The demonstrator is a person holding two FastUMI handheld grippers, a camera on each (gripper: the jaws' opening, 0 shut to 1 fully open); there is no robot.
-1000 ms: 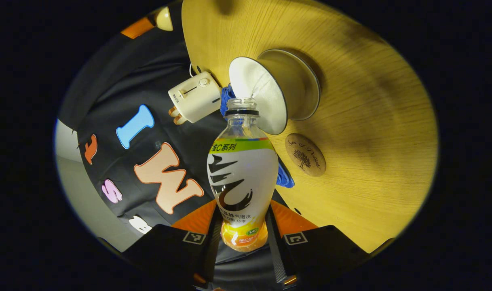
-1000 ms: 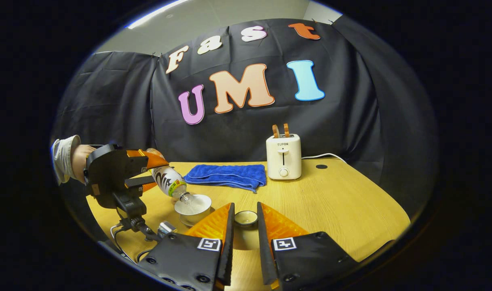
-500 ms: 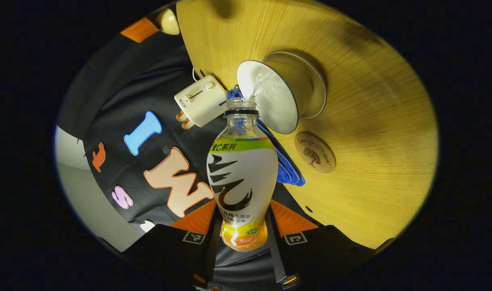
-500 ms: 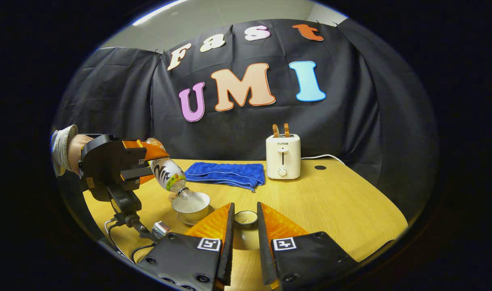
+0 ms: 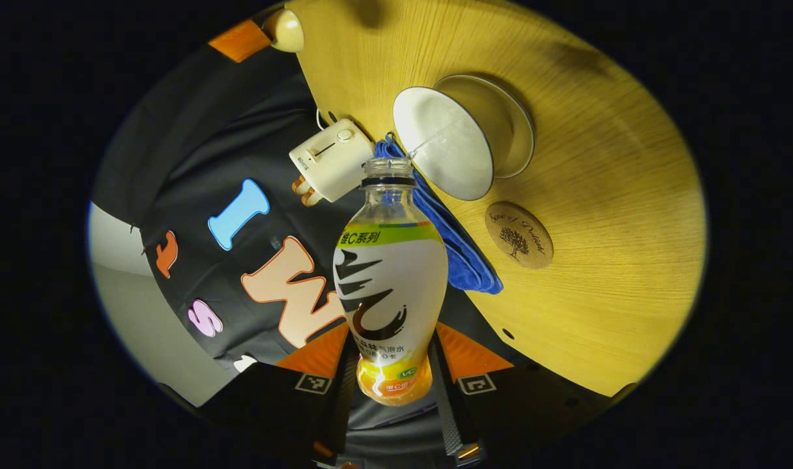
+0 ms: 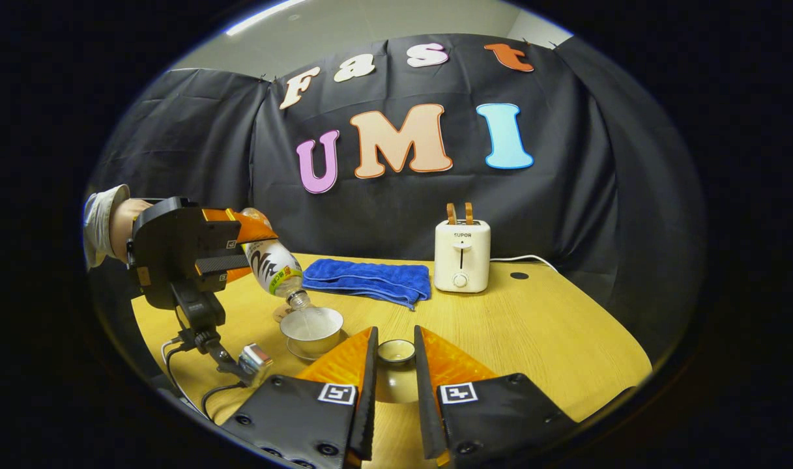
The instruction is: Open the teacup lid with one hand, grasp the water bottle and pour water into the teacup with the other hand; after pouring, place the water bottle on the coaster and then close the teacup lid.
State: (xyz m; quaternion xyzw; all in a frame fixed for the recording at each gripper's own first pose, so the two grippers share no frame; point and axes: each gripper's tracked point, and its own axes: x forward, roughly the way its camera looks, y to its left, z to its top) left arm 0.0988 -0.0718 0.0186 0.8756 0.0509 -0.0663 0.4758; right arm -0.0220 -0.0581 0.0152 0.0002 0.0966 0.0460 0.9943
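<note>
Left gripper (image 5: 389, 365), clamped on the water bottle (image 5: 389, 273), has lifted its mouth off the teacup (image 5: 443, 151) (pour ending); right gripper (image 6: 395, 384) stays closed on the lid (image 6: 396, 352).

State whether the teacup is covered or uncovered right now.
Uncovered. The teacup stands open-topped on its saucer while the right claw holds the teacup lid aside.

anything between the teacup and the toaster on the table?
Yes: the folded blue towel lies on the table between the teacup and the toaster, seen in the right gripper view.
</note>
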